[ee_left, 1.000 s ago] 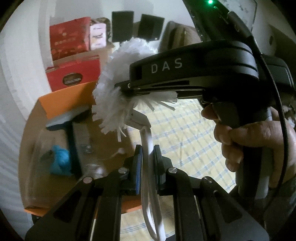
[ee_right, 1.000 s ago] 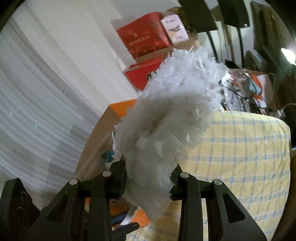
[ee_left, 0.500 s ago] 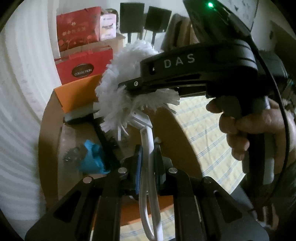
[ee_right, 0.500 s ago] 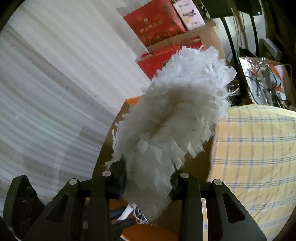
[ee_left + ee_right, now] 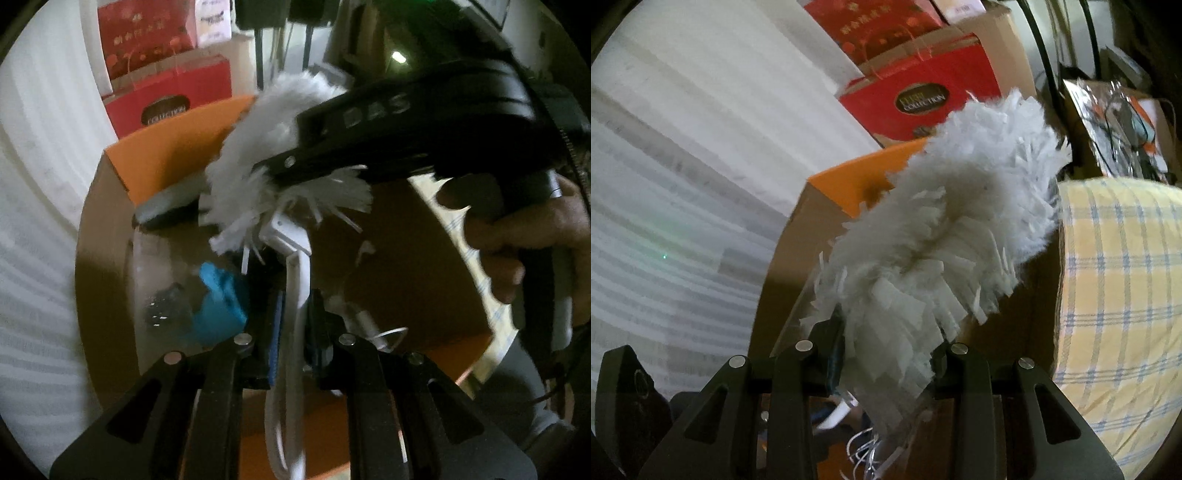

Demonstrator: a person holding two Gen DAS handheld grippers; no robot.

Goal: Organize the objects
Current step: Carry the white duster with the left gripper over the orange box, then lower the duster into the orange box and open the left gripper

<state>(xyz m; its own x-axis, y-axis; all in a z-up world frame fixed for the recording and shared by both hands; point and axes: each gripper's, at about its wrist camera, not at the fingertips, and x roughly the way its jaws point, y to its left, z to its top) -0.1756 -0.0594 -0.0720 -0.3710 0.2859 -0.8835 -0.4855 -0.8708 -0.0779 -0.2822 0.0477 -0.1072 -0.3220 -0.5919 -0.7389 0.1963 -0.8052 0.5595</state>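
- The left gripper [image 5: 295, 332] is clamped on the duster's white handle [image 5: 297, 284], above the open cardboard box [image 5: 388, 258].
- The right gripper [image 5: 886, 354] squeezes the duster's fluffy white head [image 5: 945, 236], over the same box.
- The red bag [image 5: 916, 99] behind the box reads "COLLECTION".
- The right gripper's body shows "DAS".

White duster [image 5: 960, 236], orange box [image 5: 177, 155] (yellow-checked cloth [image 5: 1119, 280])
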